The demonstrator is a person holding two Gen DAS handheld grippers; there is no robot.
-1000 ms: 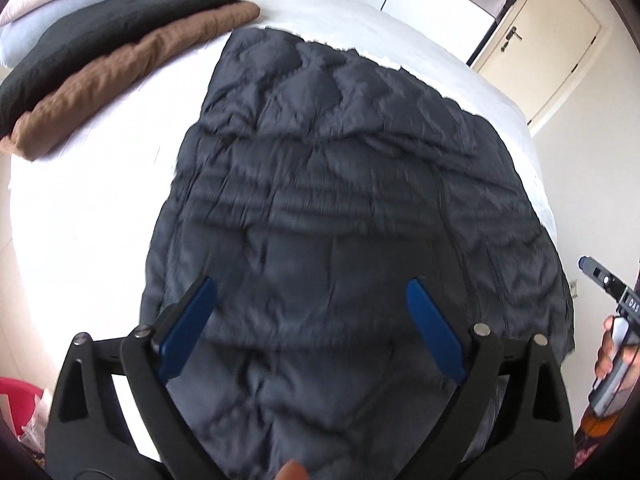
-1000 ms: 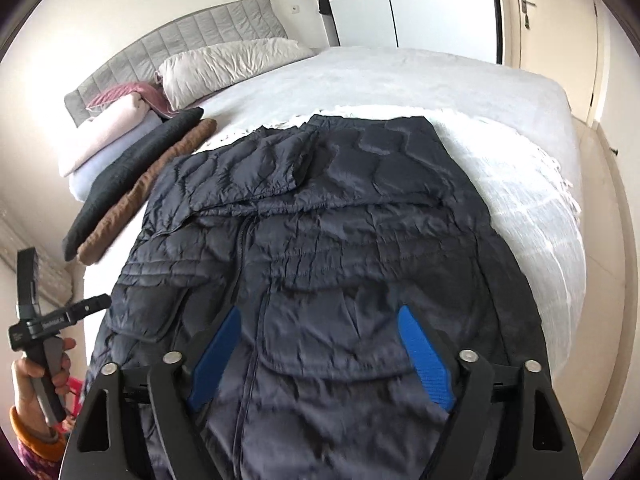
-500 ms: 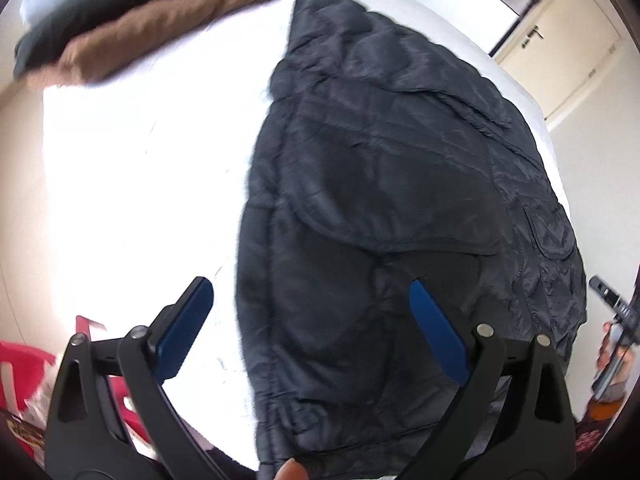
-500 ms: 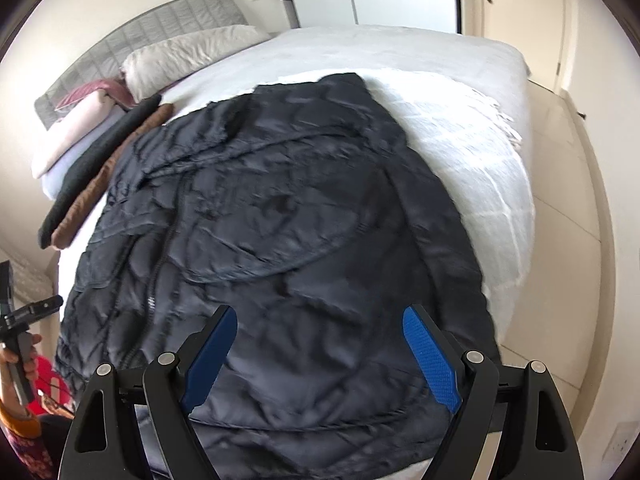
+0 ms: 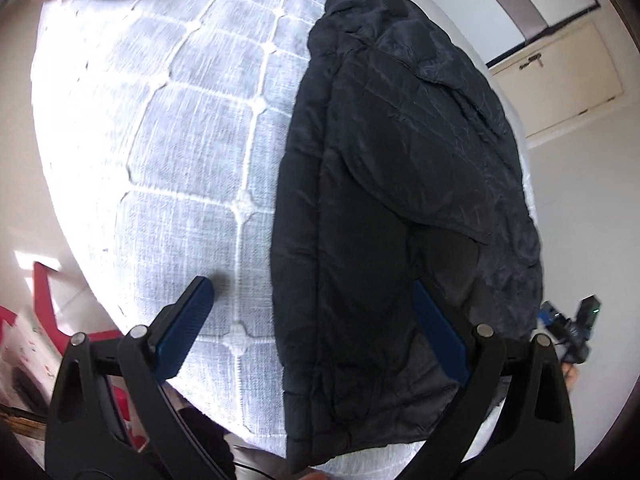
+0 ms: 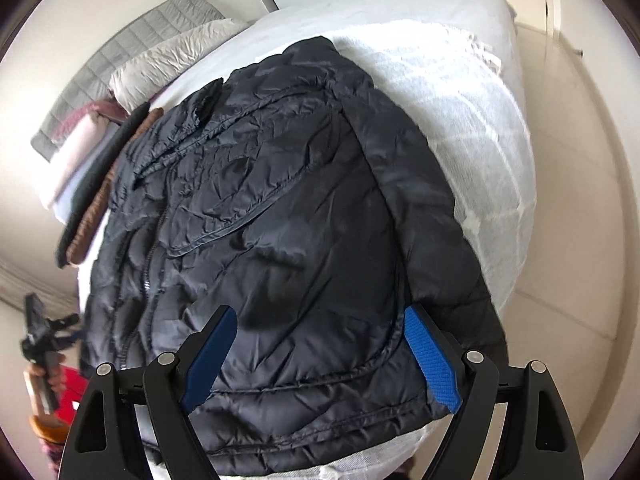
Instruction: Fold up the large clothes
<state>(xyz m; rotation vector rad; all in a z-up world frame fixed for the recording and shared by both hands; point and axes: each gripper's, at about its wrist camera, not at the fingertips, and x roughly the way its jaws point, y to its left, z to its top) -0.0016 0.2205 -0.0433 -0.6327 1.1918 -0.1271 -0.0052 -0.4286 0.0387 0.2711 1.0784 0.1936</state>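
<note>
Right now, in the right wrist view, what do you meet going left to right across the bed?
Stack of folded clothes → dark puffer jacket → bare white bedspread → floor.

White bedspread lies ahead of the jaws; pillow, grey headboard and folded blankets far ahead-left.

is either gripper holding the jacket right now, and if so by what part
Nothing is held. The left gripper and the right gripper are both open, each hanging over a bottom corner of the dark puffer jacket that lies on the bed.
</note>
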